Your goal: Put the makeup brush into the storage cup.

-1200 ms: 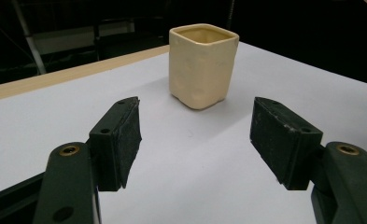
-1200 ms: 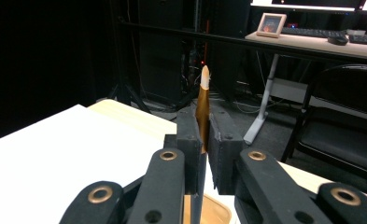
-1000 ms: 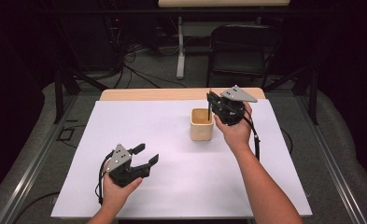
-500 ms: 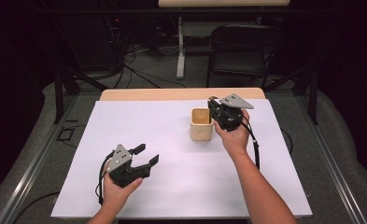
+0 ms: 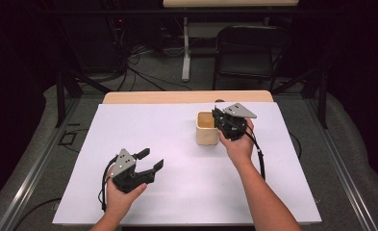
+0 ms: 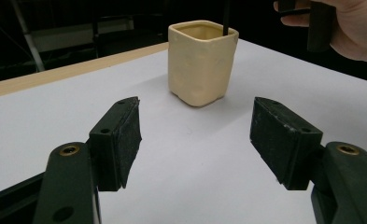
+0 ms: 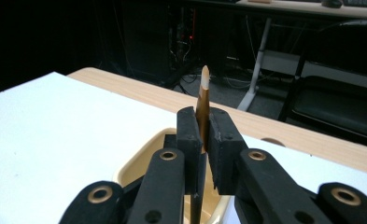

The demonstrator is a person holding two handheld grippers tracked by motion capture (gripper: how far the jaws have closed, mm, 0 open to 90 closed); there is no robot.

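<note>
Black right gripper [image 7: 202, 140]: we see its jaws clamped tight on a thin stick, the pads pressing it from both sides.
Stick [image 7: 203, 95]: it stands upright between those pads; its pale, tapered tip rises above them and a dark shaft runs down below them. In the left gripper view we make out the dark shaft [image 6: 226, 17] dropping into the cup's mouth.
Cup [image 5: 207, 128]: cream, square-sided and open-topped, it sits directly under and just ahead of the right gripper [image 5: 223, 122], whose nose hangs over the cup's near rim. In the right gripper view we see the rim [image 7: 139, 161] just below the jaws.
Right hand [image 5: 238, 144]: it wraps the gripper body from behind, on the person's side of the cup.
Left gripper [image 5: 148, 160]: we find its jaws spread wide with nothing between the pads; it hovers low over the sheet, well apart from the cup, which lies ahead of it and off to its right.
Left gripper's outlook: the cup [image 6: 202, 63] stands beyond the open jaws, about centred between them.
White sheet [image 5: 148, 125]: it covers the table under both grippers and the cup.
Table [image 5: 177, 97]: a strip of wooden edge shows beyond the sheet's far side.
</note>
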